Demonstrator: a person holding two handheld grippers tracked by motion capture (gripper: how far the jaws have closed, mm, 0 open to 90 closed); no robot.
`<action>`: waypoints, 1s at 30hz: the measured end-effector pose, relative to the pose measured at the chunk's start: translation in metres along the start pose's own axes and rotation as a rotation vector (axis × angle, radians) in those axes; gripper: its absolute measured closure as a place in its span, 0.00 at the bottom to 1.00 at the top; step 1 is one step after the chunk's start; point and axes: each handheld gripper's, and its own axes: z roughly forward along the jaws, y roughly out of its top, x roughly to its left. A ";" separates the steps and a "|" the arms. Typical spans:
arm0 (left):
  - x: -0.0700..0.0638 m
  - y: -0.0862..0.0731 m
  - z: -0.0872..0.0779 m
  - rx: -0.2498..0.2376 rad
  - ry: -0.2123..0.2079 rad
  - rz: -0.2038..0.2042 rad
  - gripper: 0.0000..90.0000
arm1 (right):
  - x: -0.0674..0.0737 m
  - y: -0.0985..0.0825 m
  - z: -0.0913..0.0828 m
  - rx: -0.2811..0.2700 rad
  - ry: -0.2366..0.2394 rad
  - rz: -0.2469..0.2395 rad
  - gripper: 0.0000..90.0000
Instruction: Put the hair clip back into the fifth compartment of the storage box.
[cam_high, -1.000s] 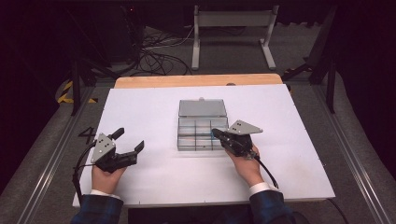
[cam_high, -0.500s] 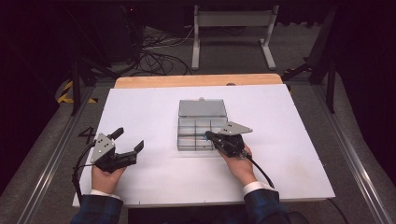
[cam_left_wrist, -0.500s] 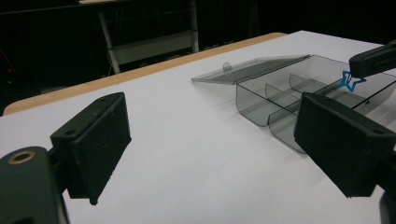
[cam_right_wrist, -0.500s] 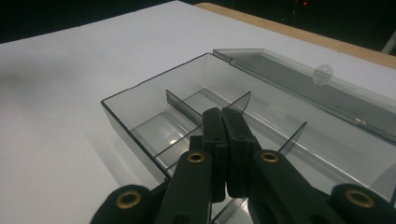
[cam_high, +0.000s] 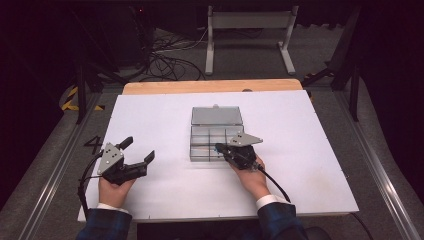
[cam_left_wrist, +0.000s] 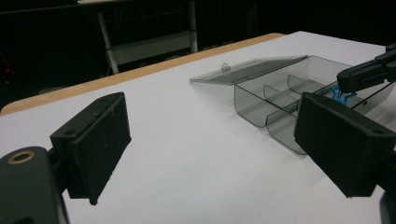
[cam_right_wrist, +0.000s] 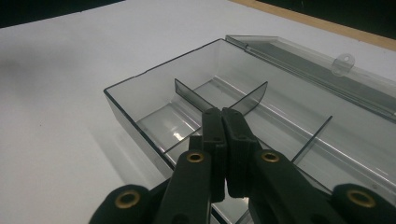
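- A clear plastic box (cam_high: 212, 142) with dividers sits near the middle of the white surface (cam_high: 165, 115) in the high view, its lid (cam_high: 216, 115) folded open and lying flat behind it, toward the top of the frame.
- The right gripper (cam_high: 220, 147) is at the box's lower right corner in the high view, held by the person's right hand (cam_high: 252, 177). Its jaws are pressed together, tips over a near compartment.
- In the right gripper view the closed jaws point at the spot where two dividers (cam_right_wrist: 201, 100) meet; whether anything is pinched between them cannot be told.
- The left gripper (cam_high: 137, 152) rests at the lower left of the high view, well apart from the box, held by the left hand (cam_high: 114, 187). Its jaws stand wide open and empty.
- In the left gripper view a small blue thing (cam_left_wrist: 340, 94) shows inside the box at the right of the frame, just under the other gripper's tips.
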 end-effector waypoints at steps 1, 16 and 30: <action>0.000 0.000 0.000 0.000 0.000 0.000 0.13 | 0.000 0.000 0.000 0.001 0.000 -0.001 0.98; 0.000 0.000 0.000 0.002 -0.002 0.000 0.13 | 0.002 -0.001 0.004 0.012 0.003 -0.006 0.95; -0.001 0.000 0.001 0.006 -0.004 -0.001 0.13 | 0.001 -0.002 0.004 0.009 0.002 0.005 0.82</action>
